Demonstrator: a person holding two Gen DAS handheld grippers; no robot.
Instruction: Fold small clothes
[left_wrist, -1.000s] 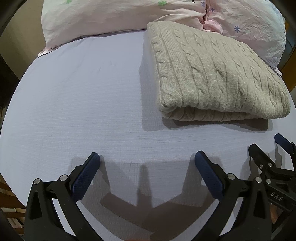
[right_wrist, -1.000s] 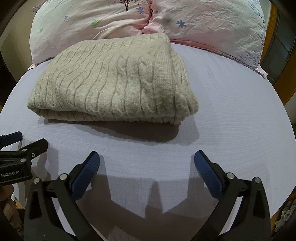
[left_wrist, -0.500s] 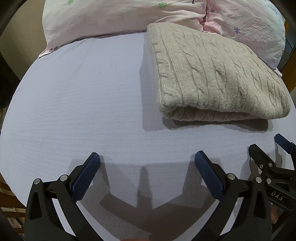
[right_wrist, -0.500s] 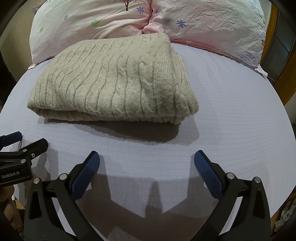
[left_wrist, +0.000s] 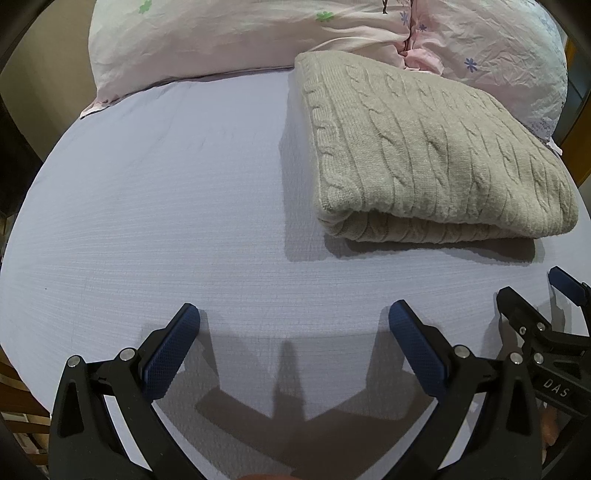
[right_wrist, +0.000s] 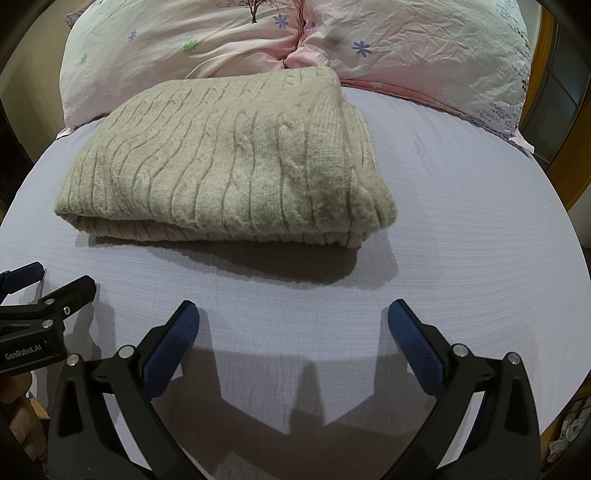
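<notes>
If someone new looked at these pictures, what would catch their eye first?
The folded beige cable-knit sweater lies on the lavender sheet, in front of the floral pillows. Nearer the cameras, the left gripper and right gripper are both open and empty, clear of the sweater.

Both wrist views sit low at the bed's (left_wrist: 147, 221) near edge, facing the pillows (right_wrist: 406, 55) — left camera left of the sweater (left_wrist: 424, 155), right camera right; both share it.
</notes>
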